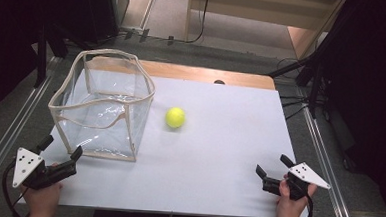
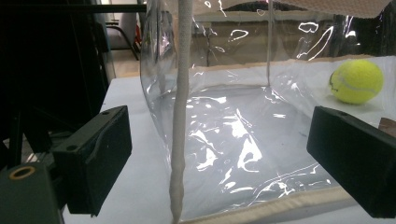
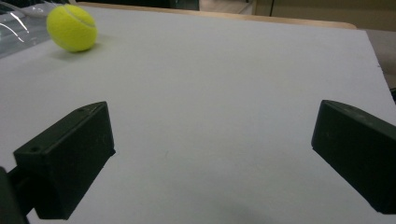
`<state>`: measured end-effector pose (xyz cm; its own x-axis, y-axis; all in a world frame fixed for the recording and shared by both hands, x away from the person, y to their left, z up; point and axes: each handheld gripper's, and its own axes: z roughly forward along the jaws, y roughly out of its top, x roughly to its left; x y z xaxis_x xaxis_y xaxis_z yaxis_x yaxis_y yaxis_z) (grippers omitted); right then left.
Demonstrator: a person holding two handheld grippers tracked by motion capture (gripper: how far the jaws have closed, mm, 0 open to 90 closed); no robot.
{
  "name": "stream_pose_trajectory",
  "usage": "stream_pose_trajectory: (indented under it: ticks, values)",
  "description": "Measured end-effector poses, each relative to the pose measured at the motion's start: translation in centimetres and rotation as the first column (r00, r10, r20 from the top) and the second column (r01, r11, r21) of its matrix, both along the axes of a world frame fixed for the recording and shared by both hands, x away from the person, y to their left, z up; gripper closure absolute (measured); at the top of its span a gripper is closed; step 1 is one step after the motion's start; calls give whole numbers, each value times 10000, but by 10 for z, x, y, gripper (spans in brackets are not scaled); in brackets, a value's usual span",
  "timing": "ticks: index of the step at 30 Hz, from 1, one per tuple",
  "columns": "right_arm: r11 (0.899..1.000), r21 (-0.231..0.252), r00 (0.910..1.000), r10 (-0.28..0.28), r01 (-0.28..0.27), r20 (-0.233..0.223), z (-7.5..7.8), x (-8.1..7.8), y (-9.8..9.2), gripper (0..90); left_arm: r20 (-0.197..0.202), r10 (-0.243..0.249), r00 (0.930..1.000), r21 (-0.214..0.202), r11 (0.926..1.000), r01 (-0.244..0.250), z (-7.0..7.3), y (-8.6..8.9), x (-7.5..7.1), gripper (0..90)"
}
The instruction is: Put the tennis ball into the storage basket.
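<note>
A yellow tennis ball (image 1: 175, 117) lies on the white table (image 1: 219, 140), just right of a clear plastic bag (image 1: 103, 106) with beige trim that stands open-topped. My left gripper (image 1: 60, 149) is held at the table's near left corner, open, facing the bag's near corner. In the left gripper view the bag's beige seam (image 2: 180, 116) rises between the wide-apart jaws, and the ball (image 2: 356, 80) shows through the plastic at right. My right gripper (image 1: 273, 166) is at the near right, open and empty; the ball (image 3: 72, 28) lies far off at upper left in its view.
Metal rails run along both sides of the table. A wooden strip (image 1: 208, 74) edges the table's far side. Dark stands and cables crowd the floor beyond. Bare white surface stretches between the ball and my right gripper.
</note>
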<state>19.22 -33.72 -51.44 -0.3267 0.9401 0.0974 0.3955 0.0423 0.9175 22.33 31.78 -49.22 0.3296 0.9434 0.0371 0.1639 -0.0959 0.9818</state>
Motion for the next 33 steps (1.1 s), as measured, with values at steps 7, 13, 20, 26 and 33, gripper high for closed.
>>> stream_pose_trajectory:
  ticks: [7, 13, 20, 26, 33]
  values:
    - [9997, -238, 10000, 30, -31, -22, 6, 2, 7, 0, 1, -7, 10000, -6, 10000, 7, 0, 0, 0, 69]
    - [9994, -316, 9999, 160, -160, -6, 16, 7, 14, 0, -2, -10, 10000, 10, 10000, 10, 0, 0, -1, 69]
    - [9986, -512, 9999, 120, -122, -33, 25, 14, 26, 0, 13, 26, 10000, 80, 10000, -26, 0, -2, 0, 69]
    - [9975, -570, 9990, 412, -419, -144, 34, 27, 39, 0, 33, 74, 10000, 191, 9998, -75, -1, -3, -1, 69]
    - [9937, -916, 9978, 626, -643, -209, 45, 44, 54, 0, 66, 24, 10000, 269, 9996, -26, -1, -3, -1, 69]
